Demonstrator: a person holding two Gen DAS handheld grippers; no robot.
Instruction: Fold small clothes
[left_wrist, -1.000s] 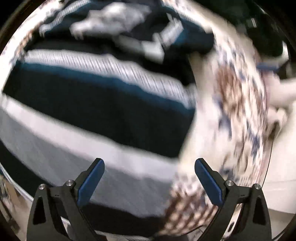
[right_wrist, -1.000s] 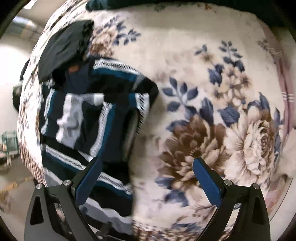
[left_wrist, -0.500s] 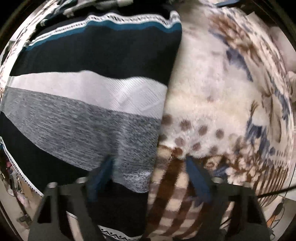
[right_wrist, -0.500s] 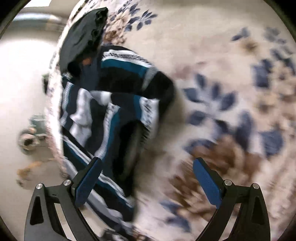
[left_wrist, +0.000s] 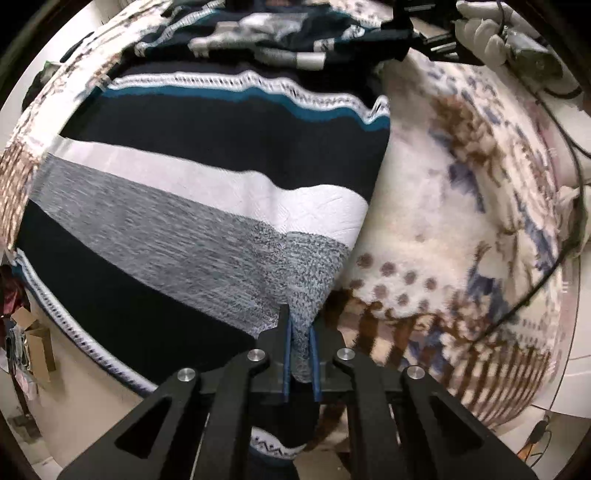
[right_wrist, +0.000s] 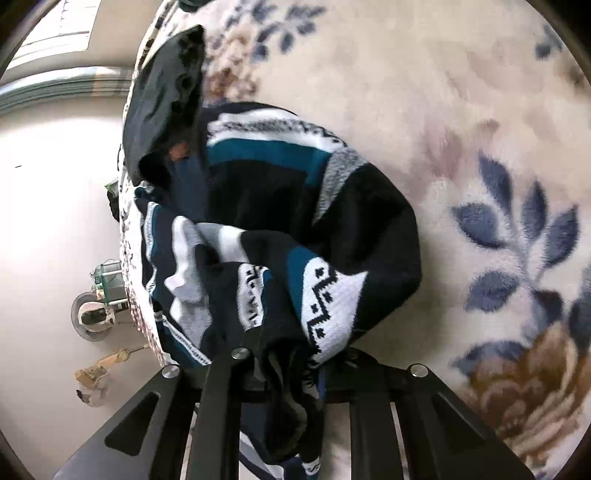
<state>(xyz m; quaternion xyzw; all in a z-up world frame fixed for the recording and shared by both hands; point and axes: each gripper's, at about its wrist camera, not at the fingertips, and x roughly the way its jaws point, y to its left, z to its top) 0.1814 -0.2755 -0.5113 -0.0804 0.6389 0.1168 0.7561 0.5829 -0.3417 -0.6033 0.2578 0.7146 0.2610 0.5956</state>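
Left wrist view: the left gripper is pinching the grey-flecked corner of the navy, white and teal striped knitted sweater, which is lying spread on the cream floral plush blanket.
Right wrist view: the right gripper is closing its jaws on a bunched, patterned fold of that sweater, beside a black garment.
Doing it well: both hands should be lifting evenly, keeping the edge taut, so the fold is landing flat.
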